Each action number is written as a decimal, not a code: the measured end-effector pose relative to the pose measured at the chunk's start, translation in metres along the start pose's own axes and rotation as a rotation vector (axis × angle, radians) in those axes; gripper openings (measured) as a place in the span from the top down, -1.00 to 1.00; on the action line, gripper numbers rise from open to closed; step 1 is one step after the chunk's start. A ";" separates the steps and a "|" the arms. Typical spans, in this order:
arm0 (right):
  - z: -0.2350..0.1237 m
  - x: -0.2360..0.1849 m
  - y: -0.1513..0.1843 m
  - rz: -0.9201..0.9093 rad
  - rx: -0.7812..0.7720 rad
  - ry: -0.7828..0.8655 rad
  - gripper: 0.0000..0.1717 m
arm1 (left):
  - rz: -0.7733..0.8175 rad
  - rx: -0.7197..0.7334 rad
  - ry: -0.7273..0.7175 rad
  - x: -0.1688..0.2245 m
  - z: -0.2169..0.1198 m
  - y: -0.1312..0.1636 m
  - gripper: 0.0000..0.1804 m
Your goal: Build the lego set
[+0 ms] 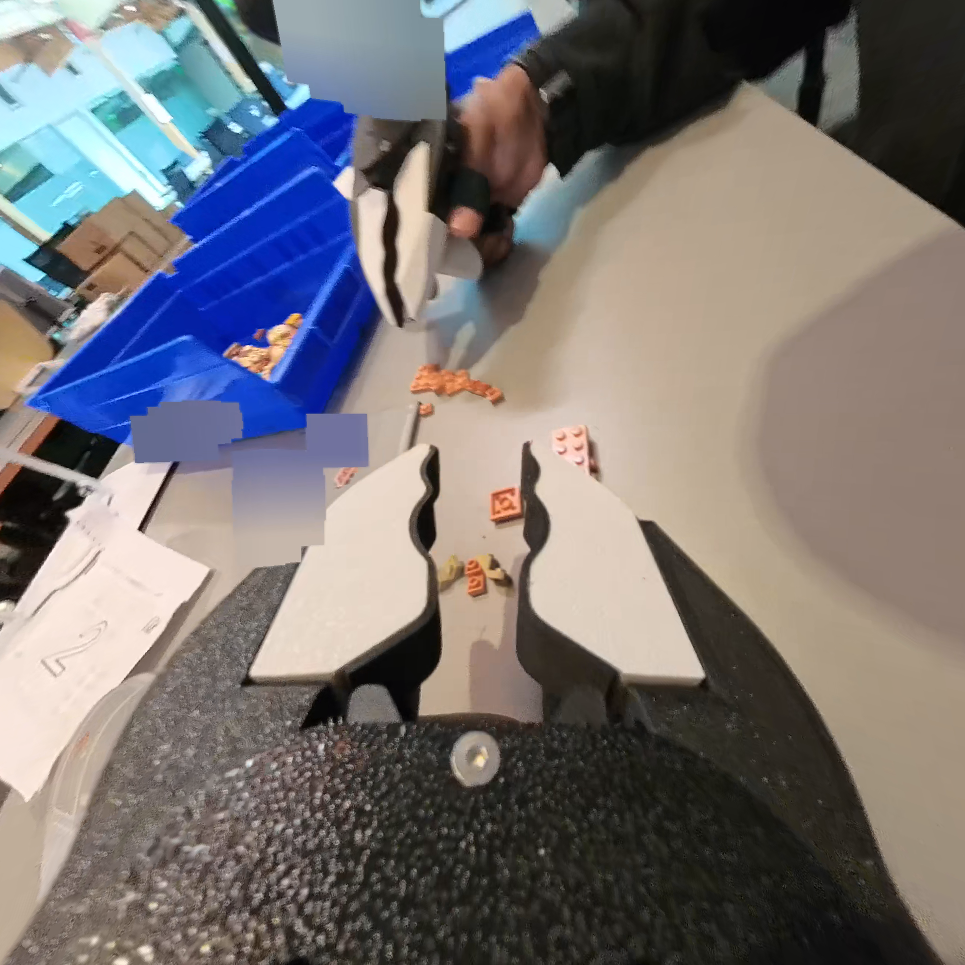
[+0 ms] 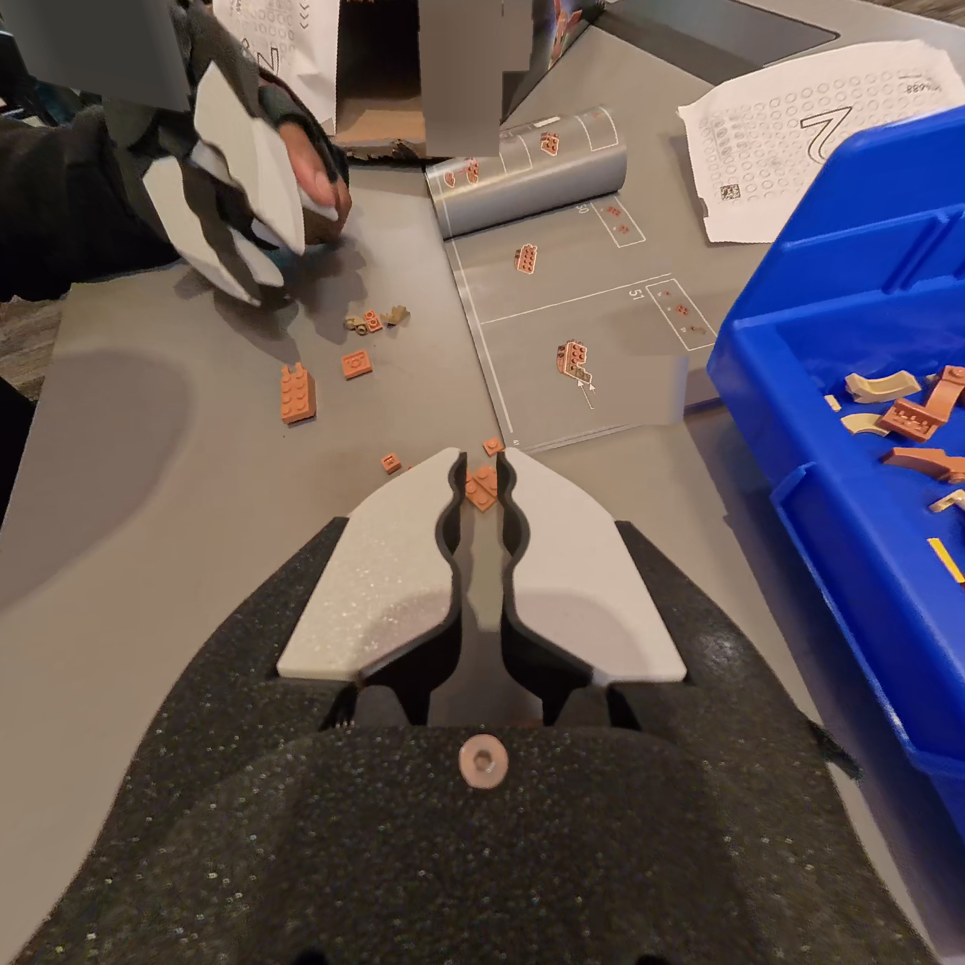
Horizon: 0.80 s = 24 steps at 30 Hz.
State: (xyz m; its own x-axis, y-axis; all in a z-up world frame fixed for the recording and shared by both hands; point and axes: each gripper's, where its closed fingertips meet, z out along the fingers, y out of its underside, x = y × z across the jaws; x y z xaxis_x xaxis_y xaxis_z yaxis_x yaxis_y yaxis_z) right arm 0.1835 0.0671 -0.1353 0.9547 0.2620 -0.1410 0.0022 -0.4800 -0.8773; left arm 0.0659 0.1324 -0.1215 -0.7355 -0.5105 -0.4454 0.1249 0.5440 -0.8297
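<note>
On my left, the left hand-held gripper (image 1: pixel 480 454) is held low over the grey surface (image 1: pixel 679 365), tilted downward, its jaws apart and holding nothing; a small orange square plate (image 1: pixel 505 504) lies flat between them, just beside the right finger, with a little cluster of tan and orange pieces (image 1: pixel 475 572) nearer its base. Centre, the right hand-held gripper (image 2: pixel 480 459) points steeply down, its jaws nearly together around an orange corner plate (image 2: pixel 481 488); I cannot tell whether the pads press it. To the right, an open instruction booklet (image 2: pixel 574 313) lies beside a blue bin (image 2: pixel 835 470).
</note>
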 end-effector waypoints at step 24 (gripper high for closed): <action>-0.003 0.006 0.009 -0.137 -0.051 0.110 0.89 | -0.146 -0.129 -0.168 -0.029 0.004 0.022 0.73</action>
State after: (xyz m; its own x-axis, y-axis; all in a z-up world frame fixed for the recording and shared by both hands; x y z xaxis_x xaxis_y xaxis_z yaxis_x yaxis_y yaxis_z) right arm 0.1899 0.0620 -0.1430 0.9713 0.2356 0.0316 0.1466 -0.4889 -0.8599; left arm 0.0928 0.1564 -0.1287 -0.6171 -0.6878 -0.3823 -0.0688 0.5311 -0.8445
